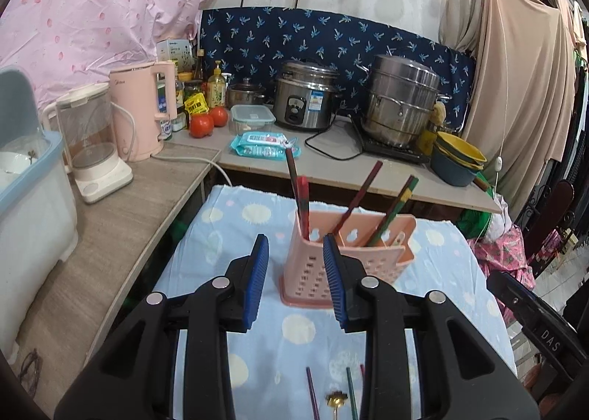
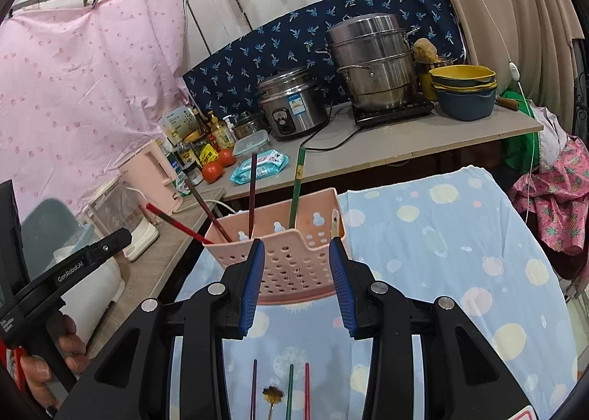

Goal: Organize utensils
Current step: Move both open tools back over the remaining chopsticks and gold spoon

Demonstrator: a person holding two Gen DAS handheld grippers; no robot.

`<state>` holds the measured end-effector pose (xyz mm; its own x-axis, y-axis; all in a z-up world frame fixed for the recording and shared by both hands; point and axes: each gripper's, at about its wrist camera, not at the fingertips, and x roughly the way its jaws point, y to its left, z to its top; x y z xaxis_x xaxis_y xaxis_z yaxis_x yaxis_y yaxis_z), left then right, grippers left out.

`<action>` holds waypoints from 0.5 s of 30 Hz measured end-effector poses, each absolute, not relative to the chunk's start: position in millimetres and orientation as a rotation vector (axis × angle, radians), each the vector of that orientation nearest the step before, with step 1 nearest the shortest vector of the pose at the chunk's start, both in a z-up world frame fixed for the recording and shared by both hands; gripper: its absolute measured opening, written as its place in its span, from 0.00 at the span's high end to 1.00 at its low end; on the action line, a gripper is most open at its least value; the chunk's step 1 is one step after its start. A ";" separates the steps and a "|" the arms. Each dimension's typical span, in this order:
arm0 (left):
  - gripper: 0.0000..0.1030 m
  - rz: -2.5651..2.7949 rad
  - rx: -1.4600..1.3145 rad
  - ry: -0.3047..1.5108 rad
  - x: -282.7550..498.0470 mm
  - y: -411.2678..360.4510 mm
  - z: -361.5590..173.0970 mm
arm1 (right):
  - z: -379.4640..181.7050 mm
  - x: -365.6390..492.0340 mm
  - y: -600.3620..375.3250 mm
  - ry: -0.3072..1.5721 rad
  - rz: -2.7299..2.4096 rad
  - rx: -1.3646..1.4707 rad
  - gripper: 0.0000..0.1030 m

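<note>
Both grippers stand with their jaws apart and nothing between the pads: the left gripper (image 1: pixel 296 254) and the right gripper (image 2: pixel 296 258) each hang over the near half of the cloth-covered bench (image 2: pixel 460 236), pointing forward and somewhat down. What is left to sort lies beneath and just behind the fingertips of both, at the near edge of the bench: three loose chopsticks (image 2: pixel 291 390), purple, green and red, side by side, with a small gold spoon (image 2: pixel 271 396) among them. Their long axes run from the near edge away toward the far edge, roughly in line with the way each gripper points, so a grasp would probably need the jaws to close across the shaft from either side after the hand draws back and dips. Neither hand looks clearly nearer; the sticks sit close under both. Farther out, near the middle of the bench, stands the pink perforated holder (image 1: pixel 346 247), upright, with several chopsticks (image 1: pixel 359 195) already standing in it, leaning outward with their tips up.
</note>
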<state>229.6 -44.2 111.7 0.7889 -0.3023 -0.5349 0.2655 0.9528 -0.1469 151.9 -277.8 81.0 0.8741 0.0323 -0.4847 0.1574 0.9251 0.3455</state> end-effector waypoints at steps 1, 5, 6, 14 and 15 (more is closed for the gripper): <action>0.71 -0.308 -0.062 0.593 225.5 -43.7 109.3 | 78.2 148.7 -275.5 0.515 -0.065 0.384 0.65; 0.71 -0.311 -0.052 0.616 210.6 -41.7 99.8 | 64.7 134.9 -268.8 0.554 -0.057 0.381 0.65; 0.71 -0.312 -0.051 0.622 207.0 -41.5 97.2 | 61.7 131.6 -267.0 0.562 -0.056 0.379 0.65; 0.71 -0.313 -0.026 0.708 178.8 -34.2 60.7 | 32.6 99.9 -257.6 0.636 -0.063 0.361 0.65; 0.71 -0.312 -0.024 0.723 176.5 -32.4 55.0 | 27.5 95.4 -256.8 0.650 -0.063 0.359 0.65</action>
